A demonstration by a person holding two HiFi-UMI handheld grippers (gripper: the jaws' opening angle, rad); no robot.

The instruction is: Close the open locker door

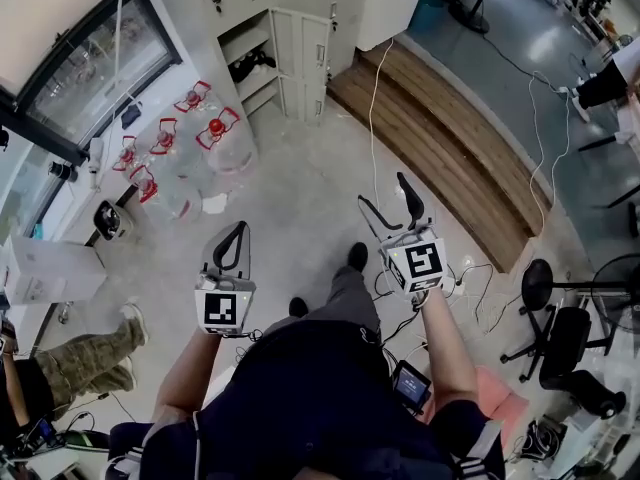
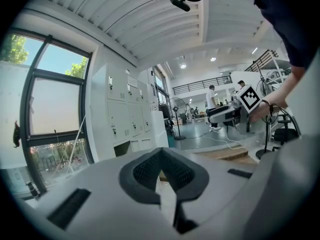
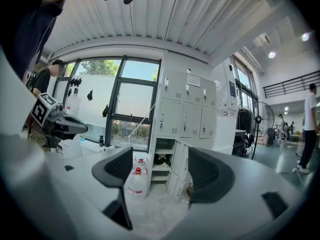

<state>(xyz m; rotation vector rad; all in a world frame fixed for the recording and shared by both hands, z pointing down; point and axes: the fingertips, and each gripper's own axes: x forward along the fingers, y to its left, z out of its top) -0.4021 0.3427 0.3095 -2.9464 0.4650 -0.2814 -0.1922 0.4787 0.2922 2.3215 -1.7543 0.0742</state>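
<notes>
Head view: the lockers [image 1: 262,28] sit up around 12 o'clock and the locker door [image 1: 303,66] hangs open there, well away from both hands. Water jugs [image 1: 200,140] are on the floor at about 10 o'clock. The left gripper [image 1: 240,229] looks pinched shut and the right gripper [image 1: 383,190] is spread. Left gripper view: the tongs [image 2: 161,152] are pressed together on nothing, with the lockers [image 2: 125,115] at 10 o'clock. Right gripper view: the tongs [image 3: 160,171] are wide apart and empty. The open door [image 3: 179,174] and jugs [image 3: 136,182] show in the gap, far off.
</notes>
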